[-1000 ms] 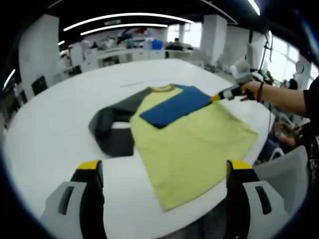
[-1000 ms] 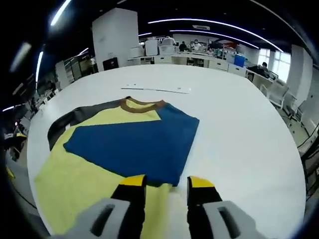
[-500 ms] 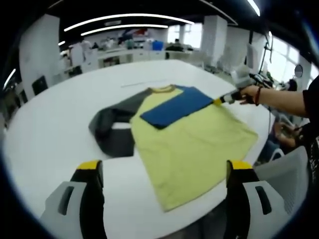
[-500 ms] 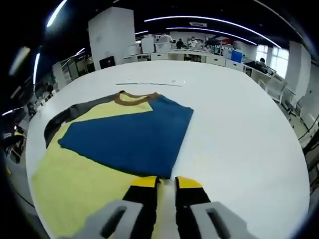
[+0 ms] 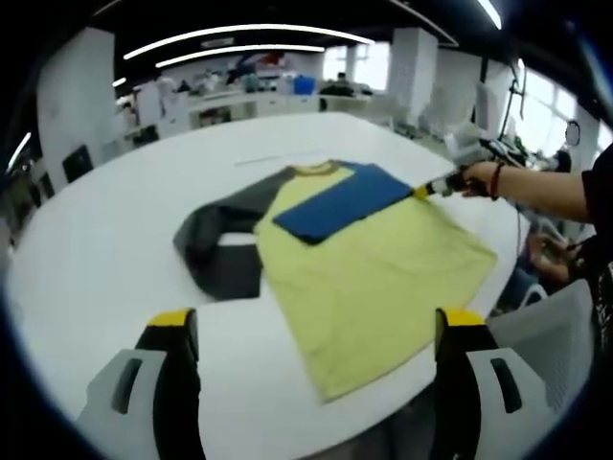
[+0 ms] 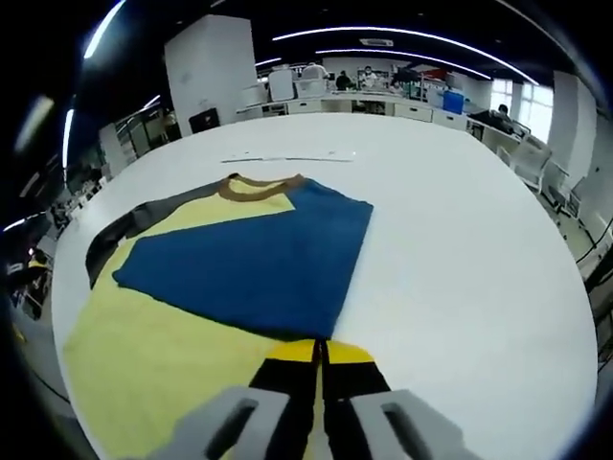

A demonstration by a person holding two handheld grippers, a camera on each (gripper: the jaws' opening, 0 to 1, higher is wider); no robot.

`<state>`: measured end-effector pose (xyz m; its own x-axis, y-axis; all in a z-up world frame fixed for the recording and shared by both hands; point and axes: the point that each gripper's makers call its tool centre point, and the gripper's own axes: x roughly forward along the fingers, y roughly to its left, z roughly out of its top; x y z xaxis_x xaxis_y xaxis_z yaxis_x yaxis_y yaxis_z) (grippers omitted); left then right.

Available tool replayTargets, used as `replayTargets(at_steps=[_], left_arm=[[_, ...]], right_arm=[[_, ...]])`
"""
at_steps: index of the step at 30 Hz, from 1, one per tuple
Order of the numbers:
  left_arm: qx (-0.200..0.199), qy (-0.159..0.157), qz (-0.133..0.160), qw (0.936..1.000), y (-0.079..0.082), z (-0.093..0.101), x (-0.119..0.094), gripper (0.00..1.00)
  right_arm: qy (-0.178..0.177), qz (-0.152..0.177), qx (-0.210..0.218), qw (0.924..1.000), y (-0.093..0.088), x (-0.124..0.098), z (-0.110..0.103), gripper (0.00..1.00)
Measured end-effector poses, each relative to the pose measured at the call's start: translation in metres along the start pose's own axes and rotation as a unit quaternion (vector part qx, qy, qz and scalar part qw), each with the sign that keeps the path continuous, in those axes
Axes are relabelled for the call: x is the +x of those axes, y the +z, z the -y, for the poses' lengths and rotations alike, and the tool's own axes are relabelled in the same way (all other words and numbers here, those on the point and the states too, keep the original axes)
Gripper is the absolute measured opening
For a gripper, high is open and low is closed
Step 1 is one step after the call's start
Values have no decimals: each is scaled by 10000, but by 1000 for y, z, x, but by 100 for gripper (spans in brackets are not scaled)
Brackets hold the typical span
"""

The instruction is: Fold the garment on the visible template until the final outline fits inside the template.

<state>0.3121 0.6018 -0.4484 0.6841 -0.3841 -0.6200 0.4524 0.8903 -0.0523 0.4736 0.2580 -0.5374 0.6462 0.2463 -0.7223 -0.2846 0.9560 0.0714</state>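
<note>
Shirt (image 5: 369,268) lies flat on the white table (image 5: 96,259), blue sleeve (image 6: 249,264) folded over the yellow body. Right gripper (image 6: 320,353) jaws together, pinching the shirt's edge beside that sleeve. Left gripper (image 5: 316,326) jaws wide apart, well short of the hem. Cloth looks light, limp; grip hems or corners.

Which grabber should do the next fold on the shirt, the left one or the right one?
Probably the right gripper. Its jaws look shut at the shirt's edge, beside the folded blue sleeve. The left gripper hangs open, off the shirt.
</note>
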Motion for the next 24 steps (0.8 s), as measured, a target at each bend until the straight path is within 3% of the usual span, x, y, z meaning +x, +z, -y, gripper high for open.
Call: replayTargets(at_steps=[24], left_arm=[[-228, 199, -58, 9995, -2, -20, 6, 94]], right_arm=[[-104, -185, -73, 9997, -4, -6, 33, 0]])
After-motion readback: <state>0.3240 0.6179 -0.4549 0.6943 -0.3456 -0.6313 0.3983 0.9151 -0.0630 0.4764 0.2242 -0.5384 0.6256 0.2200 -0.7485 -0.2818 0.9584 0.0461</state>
